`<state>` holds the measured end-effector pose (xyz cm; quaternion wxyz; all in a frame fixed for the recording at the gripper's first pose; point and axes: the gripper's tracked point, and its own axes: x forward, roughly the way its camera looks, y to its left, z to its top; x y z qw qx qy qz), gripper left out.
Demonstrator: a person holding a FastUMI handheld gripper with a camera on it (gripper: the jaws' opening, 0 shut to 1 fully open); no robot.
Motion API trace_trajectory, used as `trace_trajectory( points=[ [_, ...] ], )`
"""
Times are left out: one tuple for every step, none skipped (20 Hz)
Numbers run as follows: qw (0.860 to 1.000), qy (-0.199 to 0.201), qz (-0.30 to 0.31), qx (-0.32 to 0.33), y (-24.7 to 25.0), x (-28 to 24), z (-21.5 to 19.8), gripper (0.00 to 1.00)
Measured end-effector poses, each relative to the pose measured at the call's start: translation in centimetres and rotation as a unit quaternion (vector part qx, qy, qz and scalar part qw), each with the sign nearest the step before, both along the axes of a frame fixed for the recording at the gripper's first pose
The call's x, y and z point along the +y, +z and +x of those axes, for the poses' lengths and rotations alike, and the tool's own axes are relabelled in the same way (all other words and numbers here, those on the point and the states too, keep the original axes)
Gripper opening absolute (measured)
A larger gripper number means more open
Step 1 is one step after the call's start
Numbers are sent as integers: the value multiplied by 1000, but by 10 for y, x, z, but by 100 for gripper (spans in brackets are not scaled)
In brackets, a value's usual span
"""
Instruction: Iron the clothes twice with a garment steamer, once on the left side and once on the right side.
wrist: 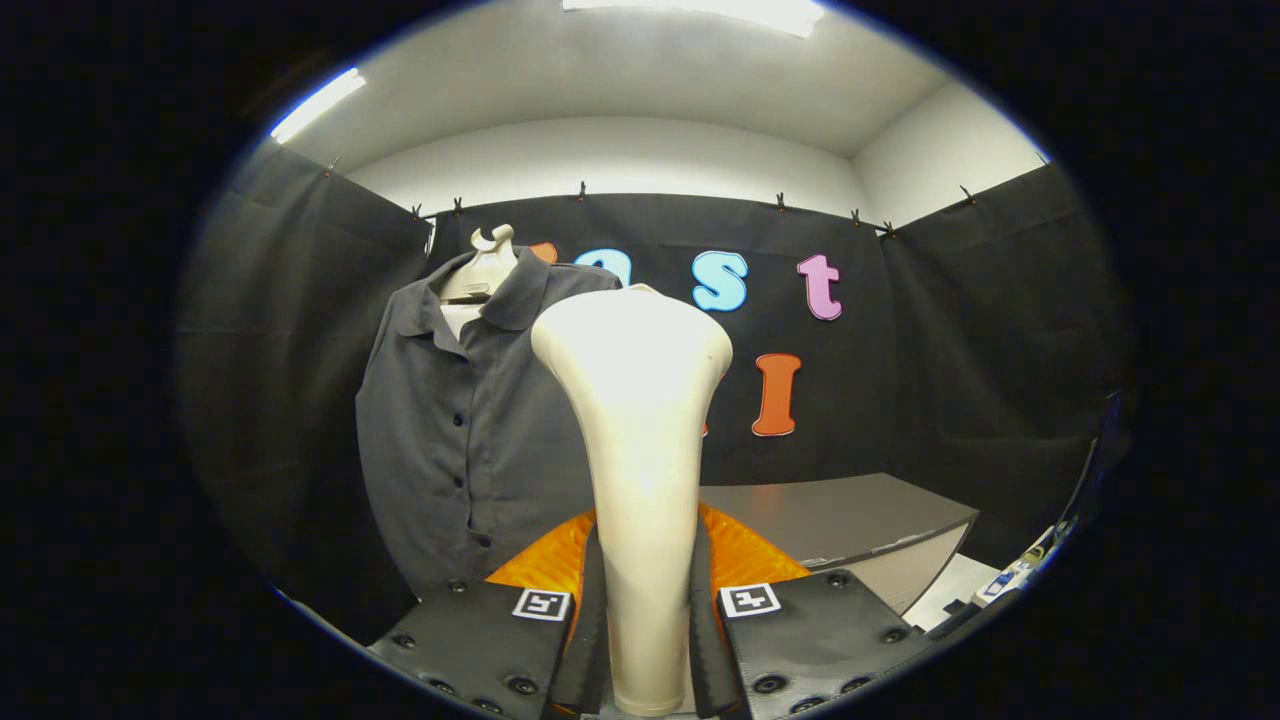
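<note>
A cream garment steamer [640, 440] stands upright between my fingers, its handle pinched on both sides and its wide head rising above them. My gripper [645, 620] is shut on that handle. Behind and to the left of the steamer hangs a dark grey buttoned shirt [460, 430] on a pale hanger [482, 268], its collar open and its front facing me. The steamer head hides the shirt's right edge. The head looks a little apart from the cloth; I cannot tell the gap.
A grey table [850, 515] stands beyond the fingers to the right, with a white sheet [955, 590] and small items [1015, 580] by its near corner. Black cloth walls close the booth on three sides.
</note>
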<state>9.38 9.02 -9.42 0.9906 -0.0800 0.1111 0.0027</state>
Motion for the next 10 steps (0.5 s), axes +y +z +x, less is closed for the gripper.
trace_trajectory(
  points=[
    [1000, -7, -1, 3, -1, -7, -2, 41],
    [1000, -14, 0, 5, -3, -14, -3, 41],
    [1000, -18, 3, 5, -3, -17, -5, 41],
    [1000, -22, 6, 5, -4, -20, -6, 41],
    [1000, -29, 10, 1, -3, -24, -6, 41],
    [999, -33, 11, -2, -3, -28, -5, 41],
    [999, -37, 12, -3, -2, -30, -5, 41],
    [999, -41, 13, -4, -3, -33, -4, 41],
    [999, -44, 12, -4, -4, -35, -5, 41],
    [999, -46, 12, -3, -5, -37, -5, 41]
  ],
)
